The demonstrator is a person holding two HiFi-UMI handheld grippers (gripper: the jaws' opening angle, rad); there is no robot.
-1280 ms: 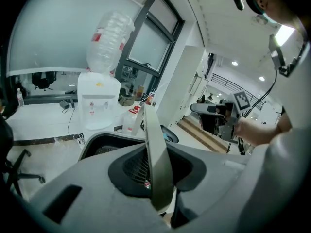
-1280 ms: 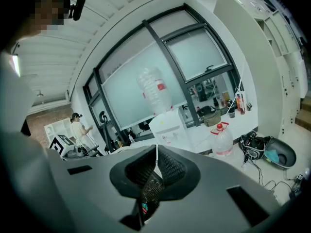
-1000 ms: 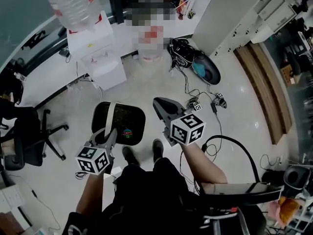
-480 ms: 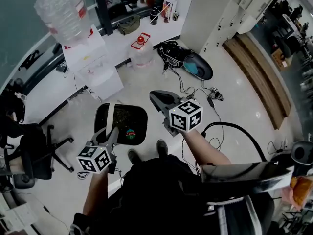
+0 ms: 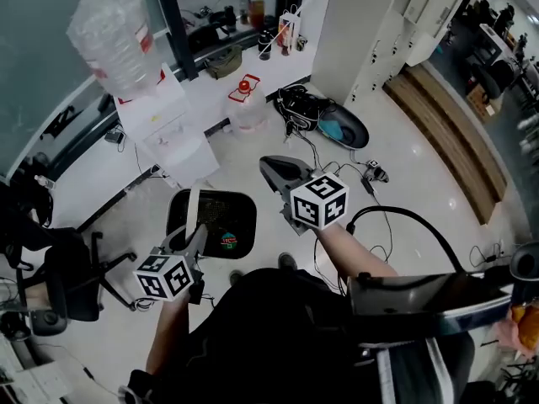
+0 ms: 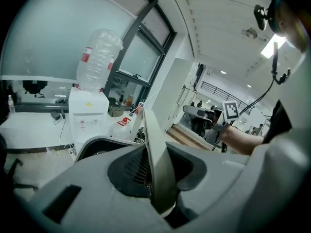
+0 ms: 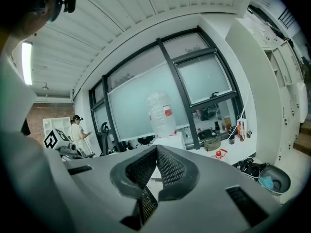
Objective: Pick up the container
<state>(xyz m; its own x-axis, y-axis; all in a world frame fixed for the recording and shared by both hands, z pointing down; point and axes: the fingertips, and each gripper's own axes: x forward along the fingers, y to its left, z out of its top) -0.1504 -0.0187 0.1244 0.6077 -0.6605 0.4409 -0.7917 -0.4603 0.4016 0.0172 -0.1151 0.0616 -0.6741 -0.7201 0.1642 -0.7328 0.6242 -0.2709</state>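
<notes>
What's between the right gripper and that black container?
Only bare floor, seen in the head view. The right gripper is shut and empty; the left gripper clamps the pale rim of the black container.

**Left clamped on, right closed**

My left gripper [image 5: 190, 228] sits low at my left side. Its fingers press on the thin pale rim of the container [image 5: 215, 194], and its marker cube faces up toward me. My right gripper [image 5: 266, 163] is held higher and further forward, its fingers meeting at the tips. My left forearm [image 5: 168, 343] reaches down and forward. My right forearm [image 5: 355, 259] angles out from my body.
</notes>
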